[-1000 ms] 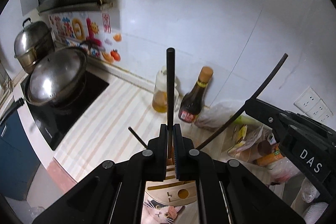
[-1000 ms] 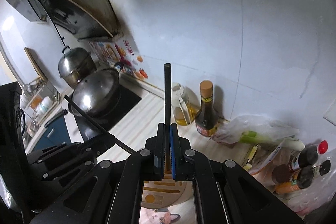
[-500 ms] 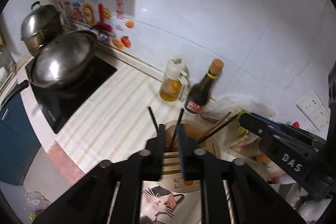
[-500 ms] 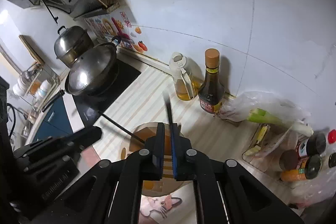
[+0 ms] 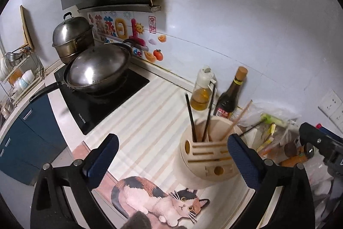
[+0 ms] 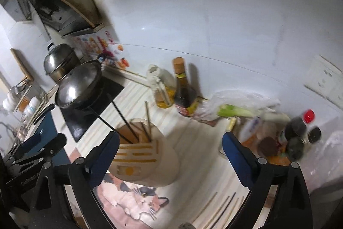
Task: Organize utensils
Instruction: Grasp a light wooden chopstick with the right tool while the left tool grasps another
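Looking down from the left wrist camera, the left hand-held gripper (image 5: 171, 157) has its blue-padded jaws spread wide apart with nothing between them. Just beyond them the round pale wooden utensil holder (image 5: 209, 161) stands on the striped tabletop (image 5: 137, 128), at the edge of a cat-print mat (image 5: 158, 201). Two black chopsticks (image 5: 190, 117) stand tilted in its open back compartment, and a light wooden chopstick (image 5: 236, 121) leans out to the right. This view alone gives a sharp look at the steel wok with its lid (image 5: 98, 71) on the black cooktop (image 5: 103, 100), and it catches the other gripper's black body at the far right edge.

Over on the right wrist camera, blurred with motion, the right hand-held gripper (image 6: 170, 150) is equally wide open and grips nothing; its left finger sits just in front of the holder (image 6: 148, 161). Here the black chopsticks (image 6: 123, 121) lean out to the left. Only this view shows several loose chopsticks (image 6: 220, 211) lying flat on the tabletop low between the jaws, well apart from the holder, along with a red-capped bottle cluster (image 6: 300, 132) at right and the left gripper's black frame at lower left. Both cameras see the yellow oil bottle (image 5: 202, 89) and dark sauce bottle (image 5: 230, 96) against the white wall.
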The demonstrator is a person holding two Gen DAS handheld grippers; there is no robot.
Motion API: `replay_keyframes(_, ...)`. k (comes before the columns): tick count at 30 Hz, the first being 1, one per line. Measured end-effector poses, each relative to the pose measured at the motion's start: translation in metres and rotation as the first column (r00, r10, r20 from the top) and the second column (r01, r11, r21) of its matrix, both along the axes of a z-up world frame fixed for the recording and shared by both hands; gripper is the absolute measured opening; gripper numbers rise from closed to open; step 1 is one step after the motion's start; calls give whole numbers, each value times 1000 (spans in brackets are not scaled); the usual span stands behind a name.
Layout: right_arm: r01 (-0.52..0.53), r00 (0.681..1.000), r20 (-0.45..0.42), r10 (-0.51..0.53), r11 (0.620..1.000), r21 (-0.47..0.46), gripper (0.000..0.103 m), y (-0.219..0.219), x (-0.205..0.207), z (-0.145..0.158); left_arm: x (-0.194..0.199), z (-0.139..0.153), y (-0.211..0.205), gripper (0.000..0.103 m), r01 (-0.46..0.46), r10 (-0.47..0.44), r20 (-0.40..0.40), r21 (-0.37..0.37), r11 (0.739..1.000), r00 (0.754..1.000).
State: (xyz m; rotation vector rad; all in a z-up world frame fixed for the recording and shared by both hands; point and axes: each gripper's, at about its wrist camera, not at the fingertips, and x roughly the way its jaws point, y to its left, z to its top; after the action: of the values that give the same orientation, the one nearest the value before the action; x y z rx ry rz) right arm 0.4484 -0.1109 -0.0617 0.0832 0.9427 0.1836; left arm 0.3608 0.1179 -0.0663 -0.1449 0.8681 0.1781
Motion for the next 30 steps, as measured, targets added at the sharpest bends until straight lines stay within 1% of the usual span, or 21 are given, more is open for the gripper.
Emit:
replay_keyframes(4,70,996,47,-70,998,-2,103,-27,-27,-9,-15,-13,-18,103,38,-38,-7,-18,999,999)
replay_keyframes(7,113,993,42,-113,994,3,103,-50,-46,-24,-26,-26,-39,103,84,-84,-10,-16,996,996)
replay_keyframes(9,133,991,28,-133,991,5,103,-64,-56,-36,-32,-39,-57,103,116,-115,-22,4,993,993)
replay_keyframes(10,149,989,15,-149,989,1,103,-74,-63,-45,-34,-46,-65,103,128,-128,-31,15,992,991)
replay_keyframes(12,181,983,-24,-181,984,-7,103,-92,-72,-64,-39,-67,-86,103,168,-166,-76,33,985,983)
replay_keyframes(13,202,977,-60,-203,979,-20,103,-105,-79,-78,-40,-76,-94,103,187,-183,-95,35,982,979)
replay_keyframes(15,230,966,-114,-234,972,-48,103,-119,-85,-97,-42,-102,-114,103,234,-225,-152,47,971,963)
replay_keyframes(17,278,937,-192,-291,956,-89,102,-142,-96,-125,-43,-129,-132,103,277,-259,-210,57,959,943)
replay_keyframes(18,292,928,-212,-306,952,-98,90,-149,-100,-134,-42,-143,-140,103,296,-275,-240,58,953,931)
replay_keyframes(19,308,910,-254,-327,945,-112,79,-161,-105,-151,-43,-152,-146,103,310,-285,-260,60,949,923)
replay_keyframes(20,316,893,-297,-337,942,-118,56,-169,-109,-167,-41,-169,-155,103,335,-303,-298,62,940,905)
replay_keyframes(21,324,873,-346,-345,939,-117,46,-177,-112,-183,-40,-182,-162,103,354,-318,-324,58,933,891)
replay_keyframes(23,344,839,-418,-348,935,-90,41,-192,-119,-212,-36,-204,-175,102,386,-339,-373,56,921,864)
replay_keyframes(24,344,829,-437,-348,934,-93,33,-195,-121,-220,-34,-214,-182,102,408,-358,-394,47,912,846)
replay_keyframes(25,343,813,-465,-350,934,-103,29,-199,-123,-235,-31,-227,-190,95,432,-376,-420,43,901,826)
replay_keyframes(26,343,806,-479,-347,934,-99,24,-201,-123,-243,-29,-236,-196,89,448,-390,-437,35,893,810)
replay_keyframes(27,345,801,-488,-346,934,-95,18,-201,-123,-250,-28,-243,-201,80,462,-403,-455,23,886,794)
replay_keyframes(28,344,795,-500,-344,934,-96,18,-203,-125,-259,-26,-251,-207,76,475,-416,-469,9,880,779)
replay_keyframes(30,349,791,-507,-343,933,-87,16,-203,-125,-265,-21,-258,-215,76,494,-435,-482,-7,869,760)
